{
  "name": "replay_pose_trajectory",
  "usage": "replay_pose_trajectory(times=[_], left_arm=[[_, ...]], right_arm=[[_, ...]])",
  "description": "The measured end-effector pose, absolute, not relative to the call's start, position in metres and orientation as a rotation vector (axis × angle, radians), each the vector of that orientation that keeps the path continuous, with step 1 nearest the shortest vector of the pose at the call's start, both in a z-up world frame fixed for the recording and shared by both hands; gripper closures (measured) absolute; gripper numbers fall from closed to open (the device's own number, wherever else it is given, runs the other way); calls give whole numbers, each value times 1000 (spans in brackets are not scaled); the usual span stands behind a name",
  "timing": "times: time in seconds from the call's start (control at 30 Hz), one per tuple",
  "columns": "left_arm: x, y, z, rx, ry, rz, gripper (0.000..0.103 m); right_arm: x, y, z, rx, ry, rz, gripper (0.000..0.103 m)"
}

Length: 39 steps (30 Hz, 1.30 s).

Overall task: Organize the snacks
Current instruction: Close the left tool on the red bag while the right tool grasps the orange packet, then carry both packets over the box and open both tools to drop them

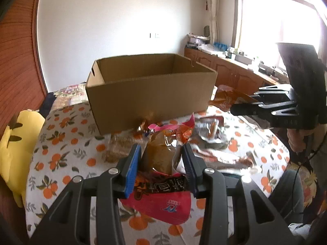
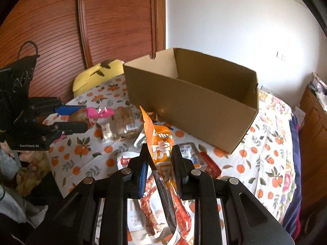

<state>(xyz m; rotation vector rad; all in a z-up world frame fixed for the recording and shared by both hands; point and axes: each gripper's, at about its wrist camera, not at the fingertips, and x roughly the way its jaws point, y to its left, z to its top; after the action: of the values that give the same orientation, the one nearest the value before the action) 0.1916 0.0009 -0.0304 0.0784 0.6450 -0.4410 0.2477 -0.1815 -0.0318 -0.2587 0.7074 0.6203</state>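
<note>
An open, empty cardboard box stands on the orange-print tablecloth; it also shows in the right wrist view. My left gripper is shut on a pink bread packet, held above the table in front of the box; it shows in the right wrist view too. My right gripper is shut on an orange snack packet, held upright before the box. It shows at the right of the left wrist view with the packet.
Several loose snack packets lie on the cloth in front of the box: a clear bag of biscuits, a silver packet and a red one. A yellow plush lies at the left table edge. Wooden cabinets stand behind.
</note>
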Motion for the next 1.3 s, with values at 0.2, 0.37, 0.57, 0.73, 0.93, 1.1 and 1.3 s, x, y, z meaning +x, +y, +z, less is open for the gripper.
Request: replay_pose_trajectory(times=[0.2, 0.37, 0.57, 0.73, 0.93, 1.1, 1.3], left_arm=[[208, 3, -14, 59, 605, -439, 63], [218, 3, -5, 62, 579, -445, 63], [234, 0, 3, 62, 558, -449, 63], [249, 0, 7, 51, 542, -452, 63], [272, -1, 15, 38, 522, -455, 63], [294, -2, 22, 36, 498, -455, 63], [325, 3, 27, 11, 487, -440, 63]], right_arm=[[254, -179, -14, -276, 680, 604, 82], [263, -176, -4, -290, 661, 596, 82], [275, -172, 3, -308, 646, 586, 82], [287, -168, 9, -319, 634, 579, 82], [306, -161, 19, -330, 607, 579, 82], [326, -156, 27, -330, 584, 580, 82], [356, -147, 33, -324, 557, 588, 82]])
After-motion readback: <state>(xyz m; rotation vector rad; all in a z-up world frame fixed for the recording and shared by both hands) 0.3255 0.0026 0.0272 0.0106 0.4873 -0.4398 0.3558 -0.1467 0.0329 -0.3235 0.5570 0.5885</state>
